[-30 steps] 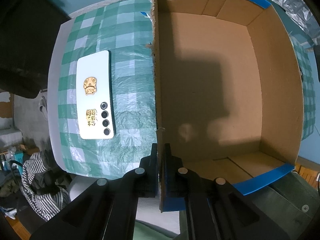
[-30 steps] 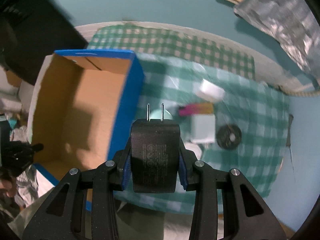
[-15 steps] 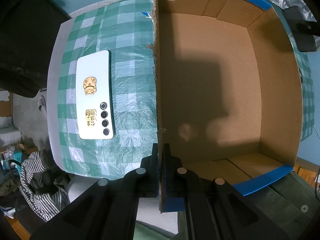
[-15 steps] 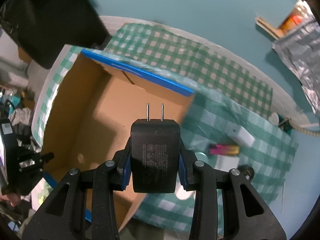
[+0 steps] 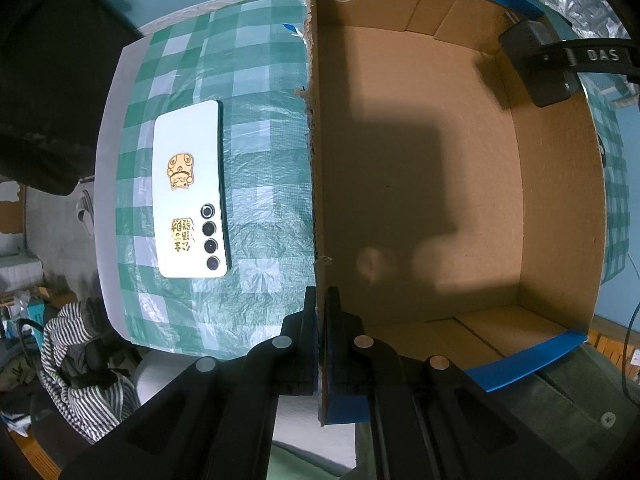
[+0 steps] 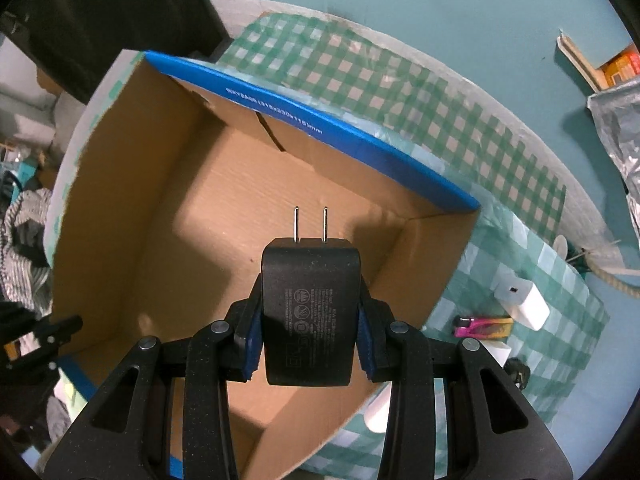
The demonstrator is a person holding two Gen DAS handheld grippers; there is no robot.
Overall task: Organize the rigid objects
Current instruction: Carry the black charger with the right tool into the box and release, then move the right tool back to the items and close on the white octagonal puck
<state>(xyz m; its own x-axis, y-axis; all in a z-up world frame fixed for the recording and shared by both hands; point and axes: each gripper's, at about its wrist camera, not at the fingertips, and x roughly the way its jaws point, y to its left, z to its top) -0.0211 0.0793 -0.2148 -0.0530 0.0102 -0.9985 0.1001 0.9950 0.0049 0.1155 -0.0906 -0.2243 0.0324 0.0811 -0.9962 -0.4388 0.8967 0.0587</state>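
Observation:
A black plug adapter (image 6: 308, 312) with two metal prongs is clamped in my right gripper (image 6: 308, 308), hanging over the open cardboard box (image 6: 152, 208). From the left wrist view the same adapter (image 5: 536, 64) shows at the box's far right corner. My left gripper (image 5: 321, 312) is shut on the box's near-left wall (image 5: 316, 160), pinching the cardboard edge. The box floor holds nothing. A white phone (image 5: 188, 196) with gold stickers lies face down on the checked cloth, left of the box.
A green-and-white checked cloth (image 6: 400, 80) covers the table. Right of the box lie a white charger block (image 6: 520, 300), a pink-and-yellow lighter (image 6: 482, 326) and a small black object (image 6: 516, 372). Striped fabric (image 5: 80, 364) sits off the table's left edge.
My right gripper carried the adapter leftward from over the cloth to over the box and lower. It now appears at the box corner in the left wrist view. The left gripper stayed put.

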